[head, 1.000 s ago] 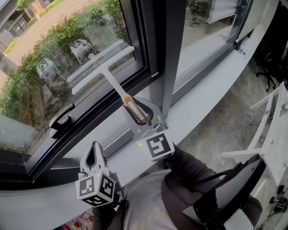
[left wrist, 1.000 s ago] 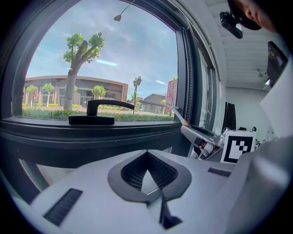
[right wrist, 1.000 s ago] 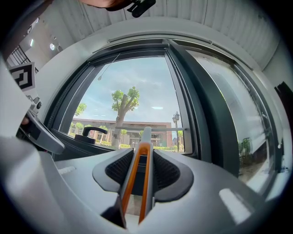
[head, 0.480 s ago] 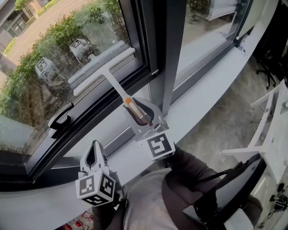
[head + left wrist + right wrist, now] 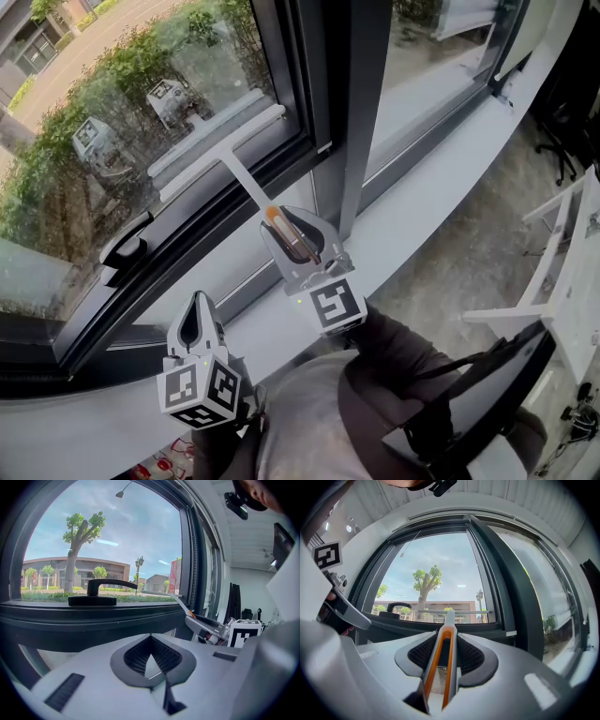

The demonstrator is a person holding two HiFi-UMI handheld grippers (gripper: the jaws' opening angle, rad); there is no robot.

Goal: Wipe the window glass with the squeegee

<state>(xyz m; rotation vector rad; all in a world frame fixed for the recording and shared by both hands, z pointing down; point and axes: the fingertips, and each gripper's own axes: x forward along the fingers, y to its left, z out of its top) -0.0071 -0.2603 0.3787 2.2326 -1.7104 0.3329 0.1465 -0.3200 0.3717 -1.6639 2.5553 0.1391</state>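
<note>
White squeegee (image 5: 234, 169) with an orange-trimmed grip, held by the right gripper (image 5: 289, 234), whose jaws are clamped on the handle (seen most plainly in the right gripper view). The blade lies across the lower part of the window glass (image 5: 103, 122), just above the dark frame (image 5: 187, 230). It appears to touch the pane, though contact cannot be confirmed. The left gripper (image 5: 195, 323) sits low over the white sill (image 5: 412, 220), below the black window handle (image 5: 127, 251), its jaws closed together on nothing.
</note>
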